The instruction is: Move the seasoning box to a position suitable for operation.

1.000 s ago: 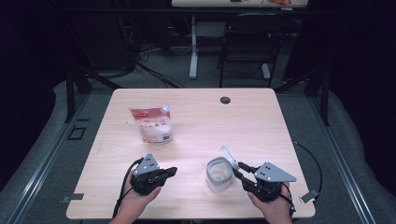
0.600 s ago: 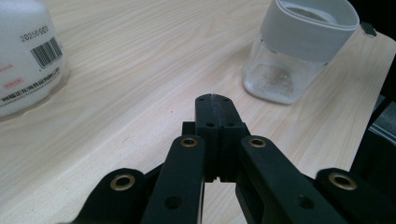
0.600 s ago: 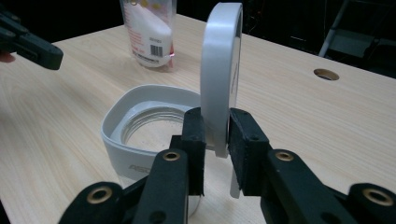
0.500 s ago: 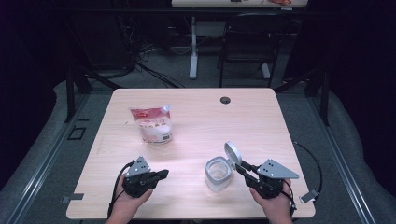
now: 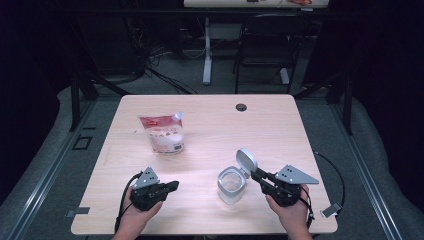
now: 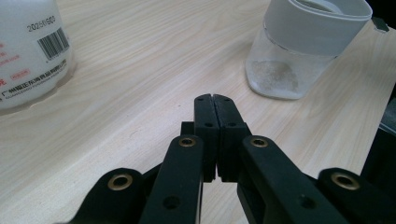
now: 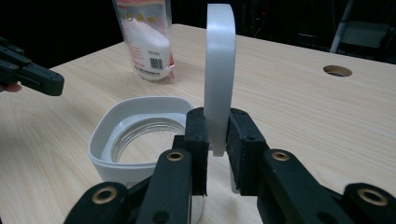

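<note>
A clear jar [image 5: 231, 184] with a white square collar stands open near the table's front edge. My right gripper [image 5: 253, 173] is just right of it, shut on the jar's white lid [image 5: 246, 160], which it holds on edge above the rim. In the right gripper view the lid [image 7: 219, 56] stands upright between the pads of the right gripper [image 7: 218, 116], whose jaws have just been closing, with the jar [image 7: 135, 135] below left. My left gripper [image 5: 174, 186] rests left of the jar. Its jaws [image 6: 213, 100] are shut on nothing, with the jar [image 6: 299, 51] ahead.
A white pouch with a red label [image 5: 162, 132] stands at the table's middle left, behind the left gripper. A cable hole [image 5: 241, 107] lies near the far edge. Bare wood table [image 5: 280, 130] stretches behind the jar. A chair [image 5: 265, 45] stands beyond the table.
The left gripper has drawn a little to the left, away from the jar. The lid in the right gripper has tipped up and turned its round face more into view.
</note>
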Action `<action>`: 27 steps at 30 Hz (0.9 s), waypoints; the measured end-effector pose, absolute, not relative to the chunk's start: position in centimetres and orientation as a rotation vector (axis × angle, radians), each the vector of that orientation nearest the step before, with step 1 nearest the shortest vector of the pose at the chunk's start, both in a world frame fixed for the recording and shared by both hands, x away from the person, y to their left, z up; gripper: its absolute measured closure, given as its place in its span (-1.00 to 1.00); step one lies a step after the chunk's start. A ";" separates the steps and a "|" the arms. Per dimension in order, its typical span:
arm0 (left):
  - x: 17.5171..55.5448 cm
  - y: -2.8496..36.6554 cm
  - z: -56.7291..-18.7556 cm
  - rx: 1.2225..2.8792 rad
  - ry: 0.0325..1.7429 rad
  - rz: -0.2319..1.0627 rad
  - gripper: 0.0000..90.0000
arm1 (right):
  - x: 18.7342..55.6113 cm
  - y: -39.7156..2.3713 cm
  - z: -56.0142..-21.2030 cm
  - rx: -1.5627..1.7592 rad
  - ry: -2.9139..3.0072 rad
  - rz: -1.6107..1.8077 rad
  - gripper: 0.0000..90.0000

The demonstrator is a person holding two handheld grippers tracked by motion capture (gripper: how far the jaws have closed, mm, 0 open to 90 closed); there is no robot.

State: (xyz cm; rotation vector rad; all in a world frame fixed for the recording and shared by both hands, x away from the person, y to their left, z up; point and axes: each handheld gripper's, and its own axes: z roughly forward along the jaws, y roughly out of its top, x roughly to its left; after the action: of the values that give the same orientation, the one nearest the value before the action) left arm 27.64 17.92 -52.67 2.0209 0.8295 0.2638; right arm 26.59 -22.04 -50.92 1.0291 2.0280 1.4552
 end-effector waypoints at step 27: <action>27.6 18.3 -52.9 2.009 0.845 0.274 0.91 | 29.2 -22.1 -50.9 1.102 2.016 1.484 0.77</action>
State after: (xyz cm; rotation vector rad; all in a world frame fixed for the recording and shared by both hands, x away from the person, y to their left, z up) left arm 27.64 18.34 -52.88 2.0087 0.8446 0.2741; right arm 29.22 -22.13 -50.95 1.1022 2.0156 1.4836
